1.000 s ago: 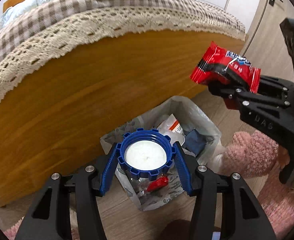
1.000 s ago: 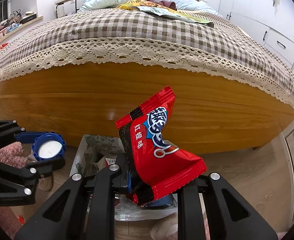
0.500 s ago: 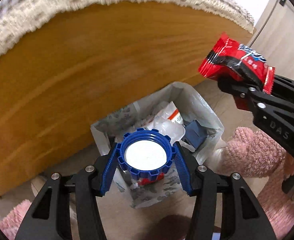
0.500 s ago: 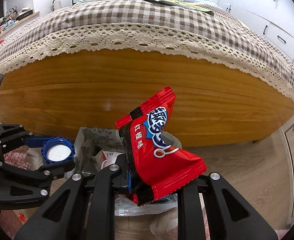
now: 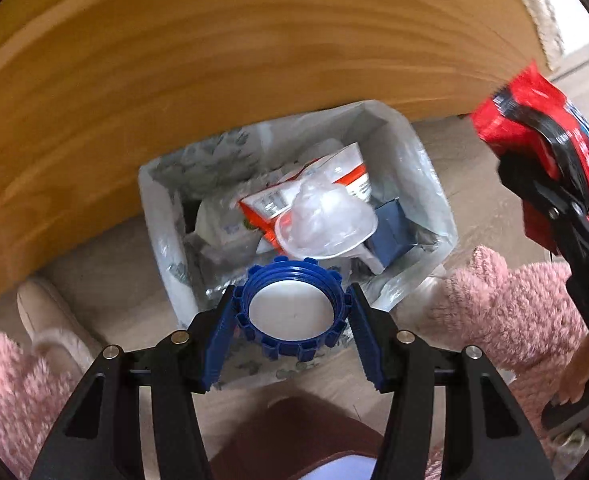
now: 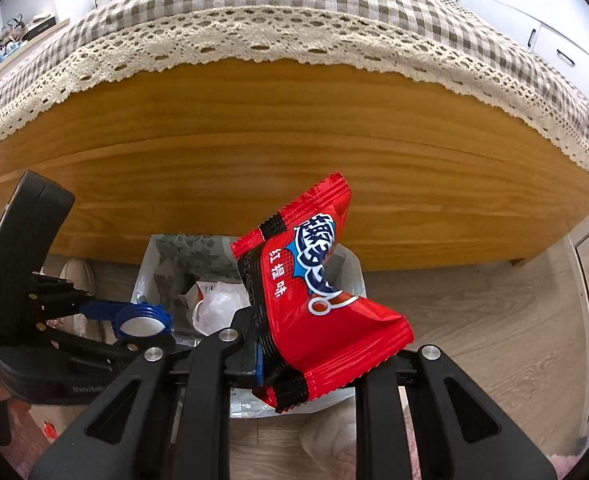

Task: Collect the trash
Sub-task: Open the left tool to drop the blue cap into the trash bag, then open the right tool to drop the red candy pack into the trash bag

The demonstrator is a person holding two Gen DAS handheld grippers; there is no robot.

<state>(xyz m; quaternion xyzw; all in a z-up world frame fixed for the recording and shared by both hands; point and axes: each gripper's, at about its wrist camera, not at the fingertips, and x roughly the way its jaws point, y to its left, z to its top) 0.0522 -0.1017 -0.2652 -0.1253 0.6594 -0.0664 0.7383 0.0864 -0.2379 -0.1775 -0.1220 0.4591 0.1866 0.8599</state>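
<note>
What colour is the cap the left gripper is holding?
Blue cap with a white inside, clearest in the left wrist view.

Bright daylight. The left view is smeared and blurry; the right is sharp. Round edges bend everything, corners black.

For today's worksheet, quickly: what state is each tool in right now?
Left tool: closed on the round blue plastic lid.
Right tool: closed on the crinkled red foil snack wrapper.
</note>
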